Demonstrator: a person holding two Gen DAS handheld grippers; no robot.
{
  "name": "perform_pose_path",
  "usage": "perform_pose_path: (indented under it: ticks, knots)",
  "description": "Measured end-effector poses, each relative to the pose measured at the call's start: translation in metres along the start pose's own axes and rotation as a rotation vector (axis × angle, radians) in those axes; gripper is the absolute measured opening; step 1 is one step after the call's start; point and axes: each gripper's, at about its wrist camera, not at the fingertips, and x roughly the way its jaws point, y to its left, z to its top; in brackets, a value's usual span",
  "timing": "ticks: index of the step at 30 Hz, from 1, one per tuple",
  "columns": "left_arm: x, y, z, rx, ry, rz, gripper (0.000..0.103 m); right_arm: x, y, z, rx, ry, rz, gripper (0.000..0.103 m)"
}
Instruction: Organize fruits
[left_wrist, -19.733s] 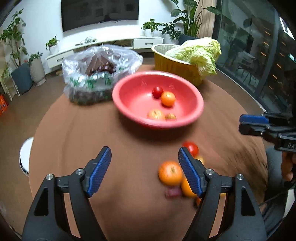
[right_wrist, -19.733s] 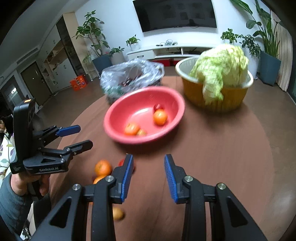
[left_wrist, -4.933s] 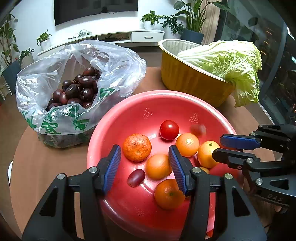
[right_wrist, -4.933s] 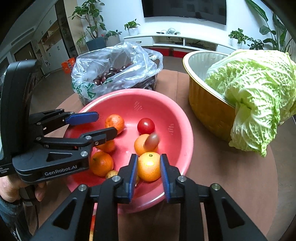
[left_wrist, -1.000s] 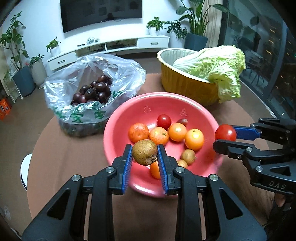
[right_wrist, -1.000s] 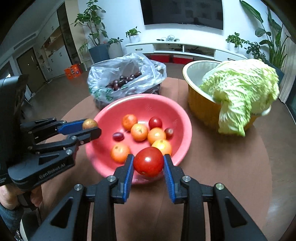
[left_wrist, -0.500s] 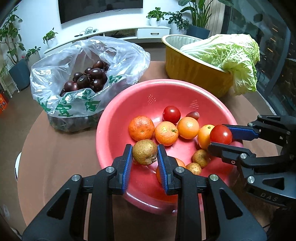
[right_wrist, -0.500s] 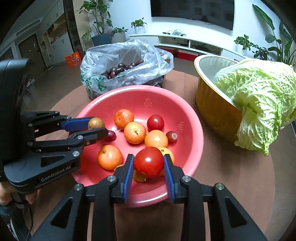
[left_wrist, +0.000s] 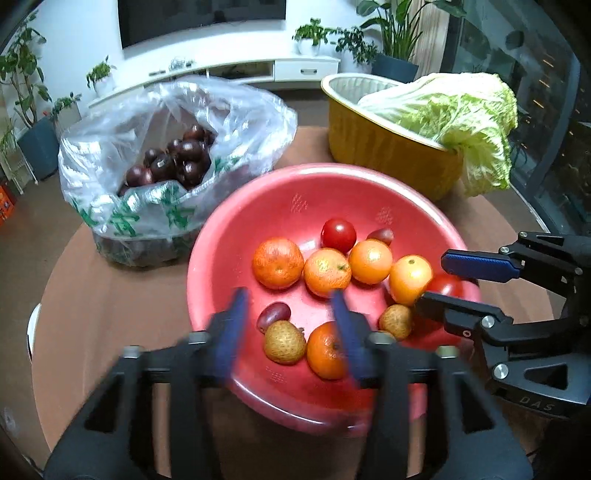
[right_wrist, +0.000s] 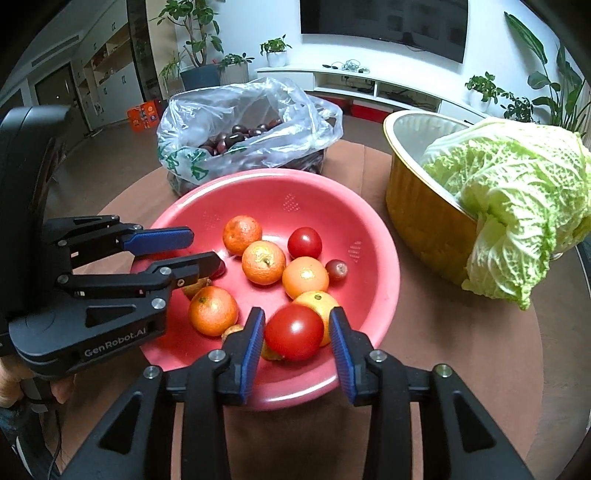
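Observation:
The red bowl holds several oranges, a small tomato, dark plums and brown fruits. My left gripper is open over the bowl's near side; the brown fruit lies in the bowl just below it. My right gripper has opened; the big red tomato sits between its fingers with gaps at both sides, over the bowl. In the left wrist view the right gripper is at the bowl's right rim with the tomato between its fingers.
A clear plastic bag of dark plums stands behind the bowl at the left. A yellow basin with a napa cabbage stands at the back right. All rest on a round brown table.
Both grippers have opened. The brown fruit has dropped from the left gripper into the bowl. The right fingers have parted from the tomato.

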Motion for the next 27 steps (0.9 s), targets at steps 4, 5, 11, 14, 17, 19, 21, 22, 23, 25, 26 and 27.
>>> perform_pose_path:
  ticks: [4, 5, 11, 14, 17, 19, 21, 22, 23, 25, 26, 27]
  knots:
    - [-0.014, 0.0, 0.002, -0.004, -0.035, 0.024, 0.074, -0.012, 0.001, -0.002, -0.007, -0.015, -0.012, 0.043]
    - [-0.02, 0.001, 0.002, -0.011, -0.049, 0.03, 0.081, -0.018, 0.001, -0.003, -0.013, -0.025, -0.014, 0.043]
    - [-0.055, 0.012, -0.004, -0.06, -0.143, 0.094, 0.103, -0.057, -0.011, -0.018, 0.011, -0.086, -0.046, 0.044]
    - [-0.078, 0.015, -0.01, -0.093, -0.197, 0.113, 0.103, -0.072, -0.018, -0.029, 0.045, -0.106, -0.047, 0.044]
    - [-0.103, 0.009, -0.022, -0.094, -0.253, 0.138, 0.103, -0.082, -0.017, -0.04, 0.066, -0.116, -0.042, 0.044]
    - [-0.123, 0.001, -0.032, -0.077, -0.291, 0.198, 0.103, -0.088, -0.015, -0.046, 0.074, -0.127, -0.039, 0.044]
    - [-0.142, -0.007, -0.041, -0.081, -0.315, 0.294, 0.103, -0.097, -0.011, -0.053, 0.082, -0.139, -0.032, 0.045]
    - [-0.151, -0.011, -0.046, -0.081, -0.329, 0.339, 0.103, -0.099, -0.009, -0.054, 0.085, -0.143, -0.03, 0.045]
    - [-0.161, -0.015, -0.051, -0.076, -0.342, 0.37, 0.103, -0.103, -0.007, -0.058, 0.089, -0.152, -0.027, 0.045]
    - [-0.178, -0.019, -0.062, -0.087, -0.371, 0.394, 0.103, -0.111, -0.005, -0.062, 0.098, -0.165, -0.022, 0.046]
    - [-0.186, -0.02, -0.067, -0.1, -0.377, 0.39, 0.103, -0.116, -0.004, -0.064, 0.105, -0.174, -0.018, 0.048]
    - [-0.195, -0.02, -0.074, -0.127, -0.37, 0.362, 0.103, -0.121, -0.003, -0.068, 0.116, -0.184, -0.014, 0.05]
